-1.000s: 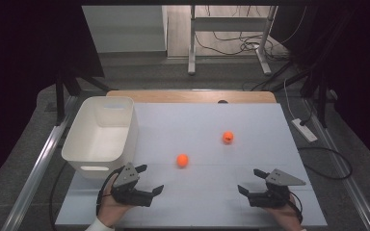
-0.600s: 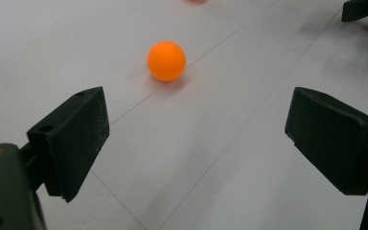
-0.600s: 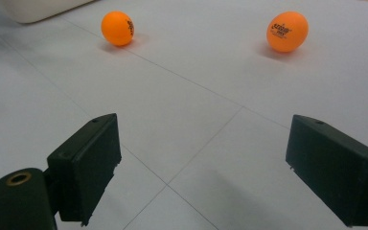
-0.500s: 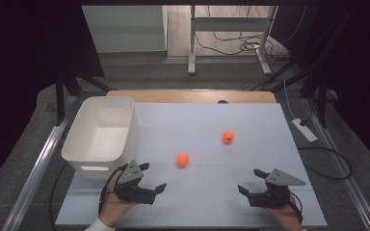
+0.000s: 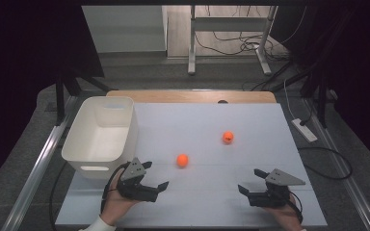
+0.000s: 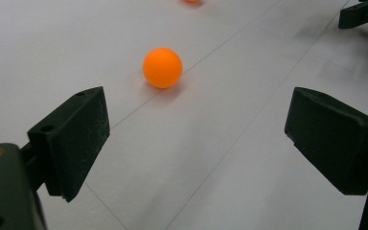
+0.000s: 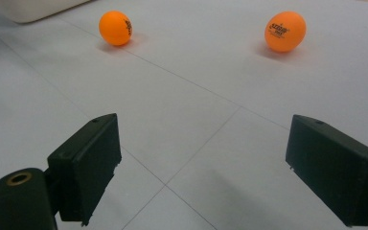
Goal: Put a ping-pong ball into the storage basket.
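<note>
Jaws of left gripper (image 5: 155,175) and right gripper (image 5: 250,180) spread, empty. Print on near ball (image 7: 115,28) and far ball (image 7: 285,31) legible in right gripper view; bin (image 5: 101,137) at high view's centre left.

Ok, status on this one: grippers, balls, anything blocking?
Left gripper open, empty, aimed at near orange ball. Right gripper open, empty, low over the table. Far orange ball loose, white bin at left. Path clear.
</note>
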The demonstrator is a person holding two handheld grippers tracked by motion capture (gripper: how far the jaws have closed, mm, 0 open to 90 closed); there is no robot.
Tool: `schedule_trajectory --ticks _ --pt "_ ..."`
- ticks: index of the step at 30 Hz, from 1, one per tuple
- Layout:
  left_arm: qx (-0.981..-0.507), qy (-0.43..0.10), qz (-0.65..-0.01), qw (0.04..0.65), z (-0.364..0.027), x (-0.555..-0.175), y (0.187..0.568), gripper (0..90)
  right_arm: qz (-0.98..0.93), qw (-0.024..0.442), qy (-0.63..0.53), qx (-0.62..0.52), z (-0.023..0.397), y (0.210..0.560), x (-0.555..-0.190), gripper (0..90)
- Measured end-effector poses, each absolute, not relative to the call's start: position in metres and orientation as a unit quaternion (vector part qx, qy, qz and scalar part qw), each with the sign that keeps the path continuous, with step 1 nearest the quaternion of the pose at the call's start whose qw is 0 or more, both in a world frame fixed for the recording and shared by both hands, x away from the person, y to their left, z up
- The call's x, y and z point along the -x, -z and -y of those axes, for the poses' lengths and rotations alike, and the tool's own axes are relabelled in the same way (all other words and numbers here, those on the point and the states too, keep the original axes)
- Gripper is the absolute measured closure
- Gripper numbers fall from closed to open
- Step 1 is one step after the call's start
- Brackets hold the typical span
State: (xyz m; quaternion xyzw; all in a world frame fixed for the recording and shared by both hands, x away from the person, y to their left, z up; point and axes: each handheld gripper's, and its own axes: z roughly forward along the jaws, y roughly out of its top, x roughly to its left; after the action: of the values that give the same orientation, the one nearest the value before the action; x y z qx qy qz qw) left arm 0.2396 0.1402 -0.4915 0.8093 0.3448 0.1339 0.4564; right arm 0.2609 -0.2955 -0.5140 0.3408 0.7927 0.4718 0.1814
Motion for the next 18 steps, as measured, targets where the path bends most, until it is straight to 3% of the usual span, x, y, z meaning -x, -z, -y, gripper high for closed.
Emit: schedule_trajectory --ticks 18 --pt "-0.823 -0.125 -0.334 0.442 -0.126 -0.252 0.489 9.8 -0.794 0.184 -0.469 -0.341 0.295 0.514 -0.261 11.9"
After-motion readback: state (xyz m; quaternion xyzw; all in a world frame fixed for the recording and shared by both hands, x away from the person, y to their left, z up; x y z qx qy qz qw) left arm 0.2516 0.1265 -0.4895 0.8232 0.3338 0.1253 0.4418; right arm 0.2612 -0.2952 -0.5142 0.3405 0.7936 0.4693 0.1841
